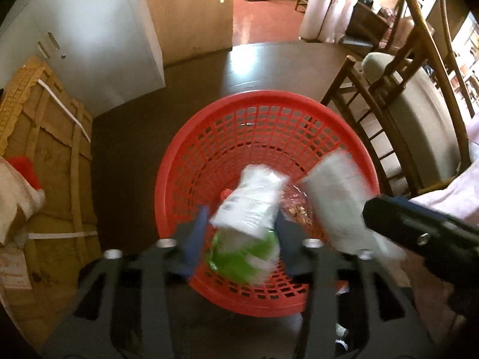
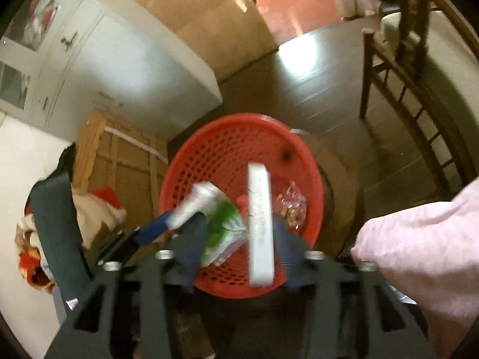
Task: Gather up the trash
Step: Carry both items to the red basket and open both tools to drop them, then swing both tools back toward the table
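Left wrist view: left gripper [image 1: 239, 236] jaws parted, white packet [image 1: 251, 200] loose between, above red basket [image 1: 263, 197] on floor. Basket holds green wrapper [image 1: 242, 257], clear snack bag [image 1: 296, 206]. Risk: packet clips near rim, tumbles out.

Right wrist view: right gripper [image 2: 239, 239] jaws parted, white flat box [image 2: 260, 224] loose between, over basket [image 2: 221, 155]. Risk: box bounces off the rim.

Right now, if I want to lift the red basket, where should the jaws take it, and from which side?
Grip the red basket by its near rim, from straight above, one jaw inside and one outside: the rim is a thin band facing up, and the mesh wall flares.
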Demonstrator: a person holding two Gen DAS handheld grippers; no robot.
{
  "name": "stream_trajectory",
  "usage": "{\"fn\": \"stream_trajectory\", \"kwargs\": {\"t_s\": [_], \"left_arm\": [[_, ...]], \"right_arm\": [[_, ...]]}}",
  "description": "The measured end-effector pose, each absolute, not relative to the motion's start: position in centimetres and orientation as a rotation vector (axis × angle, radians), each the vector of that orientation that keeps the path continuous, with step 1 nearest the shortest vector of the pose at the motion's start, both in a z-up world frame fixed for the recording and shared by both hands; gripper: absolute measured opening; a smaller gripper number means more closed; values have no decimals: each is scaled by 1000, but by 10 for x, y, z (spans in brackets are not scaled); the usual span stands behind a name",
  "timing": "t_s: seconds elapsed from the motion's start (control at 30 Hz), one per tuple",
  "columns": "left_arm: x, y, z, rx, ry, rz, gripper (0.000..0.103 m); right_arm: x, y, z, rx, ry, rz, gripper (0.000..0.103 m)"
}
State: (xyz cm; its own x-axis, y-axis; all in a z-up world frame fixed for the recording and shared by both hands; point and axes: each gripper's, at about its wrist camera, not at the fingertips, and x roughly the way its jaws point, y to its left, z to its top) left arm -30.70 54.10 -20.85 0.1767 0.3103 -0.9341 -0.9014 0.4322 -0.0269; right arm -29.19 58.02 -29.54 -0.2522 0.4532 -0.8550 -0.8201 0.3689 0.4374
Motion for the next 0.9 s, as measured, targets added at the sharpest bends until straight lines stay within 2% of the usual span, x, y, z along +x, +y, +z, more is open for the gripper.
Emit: {"fn": "stream_trajectory", "kwargs": {"t_s": [0.03, 0.23, 0.37, 0.67, 0.9], "left_arm": [[-307, 540, -206, -684, 1047, 972, 66], [-304, 527, -185, -629, 1009, 978, 73], [-301, 512, -168, -616, 976, 966, 73], [-284, 459, -105, -489, 892, 928, 76], [-261, 402, -52, -375, 801, 847, 84]], "right_arm": [[-292, 578, -293, -377, 1339, 1262, 52], [-284, 553, -267, -376, 1306, 1279, 52], [-280, 535, -243, -354, 1253, 1286, 59], [-255, 465, -165, -259, 1042, 1257, 61], [-219, 369, -112, -171, 873, 1171, 71]]}}
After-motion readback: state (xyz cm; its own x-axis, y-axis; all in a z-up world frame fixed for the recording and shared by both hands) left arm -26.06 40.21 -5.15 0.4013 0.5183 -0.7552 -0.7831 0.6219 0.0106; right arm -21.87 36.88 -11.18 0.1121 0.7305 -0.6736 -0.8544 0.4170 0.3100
